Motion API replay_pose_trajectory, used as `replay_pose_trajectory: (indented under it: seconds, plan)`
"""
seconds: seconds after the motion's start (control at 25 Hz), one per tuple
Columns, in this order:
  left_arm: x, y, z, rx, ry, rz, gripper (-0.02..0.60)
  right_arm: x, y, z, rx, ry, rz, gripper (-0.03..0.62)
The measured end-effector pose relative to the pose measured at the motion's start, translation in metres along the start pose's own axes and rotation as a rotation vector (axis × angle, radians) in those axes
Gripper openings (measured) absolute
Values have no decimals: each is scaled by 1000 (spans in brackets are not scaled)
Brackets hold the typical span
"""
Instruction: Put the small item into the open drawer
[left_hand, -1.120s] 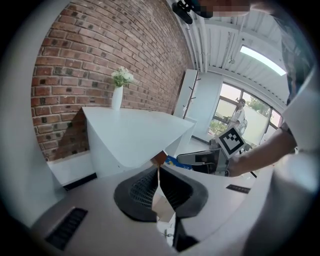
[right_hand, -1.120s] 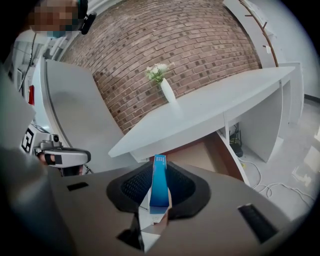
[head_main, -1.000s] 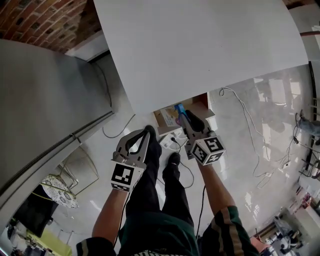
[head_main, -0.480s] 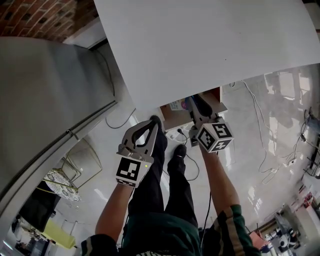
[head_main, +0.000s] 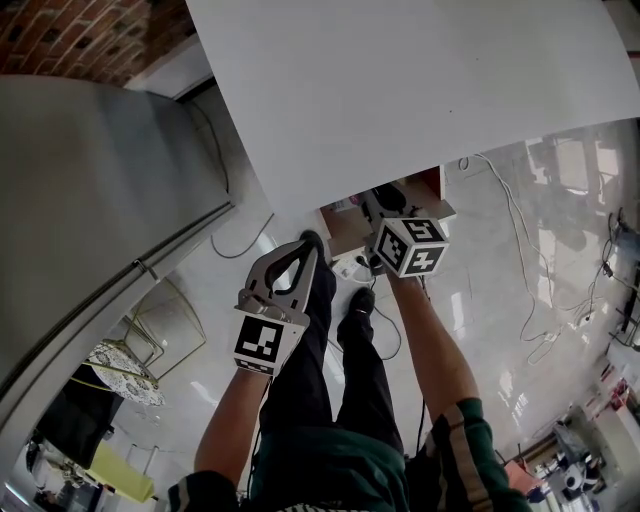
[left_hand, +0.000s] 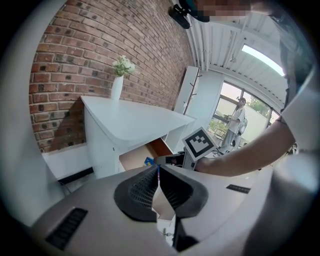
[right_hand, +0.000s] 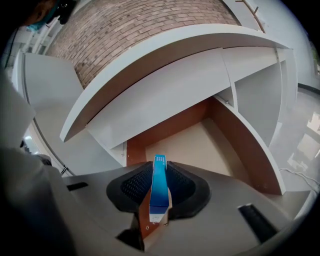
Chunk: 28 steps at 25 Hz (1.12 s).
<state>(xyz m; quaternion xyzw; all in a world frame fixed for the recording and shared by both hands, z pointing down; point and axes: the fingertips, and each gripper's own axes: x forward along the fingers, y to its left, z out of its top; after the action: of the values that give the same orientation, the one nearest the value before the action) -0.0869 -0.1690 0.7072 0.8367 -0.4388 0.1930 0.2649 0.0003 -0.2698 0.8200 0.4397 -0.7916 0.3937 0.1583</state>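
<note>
A thin blue box (right_hand: 158, 189) stands on edge between the pads of my right gripper (right_hand: 159, 169), which is shut on it. Just beyond the jaws lies the open drawer (right_hand: 200, 145), with a beige floor and brown walls, under the white table top (head_main: 400, 90). In the head view my right gripper (head_main: 383, 203) reaches into the drawer (head_main: 345, 225) mouth, its marker cube below. My left gripper (head_main: 308, 242) hangs to the left over the floor, shut and holding nothing. In the left gripper view its jaws (left_hand: 158, 170) are closed, with the drawer (left_hand: 137, 156) and the blue box (left_hand: 148, 161) ahead.
A white vase with flowers (left_hand: 118, 85) stands on the table against the brick wall (left_hand: 75, 60). A power strip and cables (head_main: 352, 268) lie on the glossy floor below the drawer. A grey cabinet (head_main: 80, 200) stands at left. A person (left_hand: 239, 120) stands by the window.
My right gripper has moved forward with the blue box, from in front of the drawer to its mouth under the table edge. The left gripper has hardly shifted.
</note>
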Motion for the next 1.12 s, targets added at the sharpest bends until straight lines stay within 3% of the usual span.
replay_pose_trajectory:
  seconds: [0.64,1.12]
  plan:
    - [-17,-6,-11,-15,-11,24,23,10,-16,-15,18,77,-57,103]
    - [-15,0,-6,-5,-9,33,23,8,-32,-19,-33,113,-93,101]
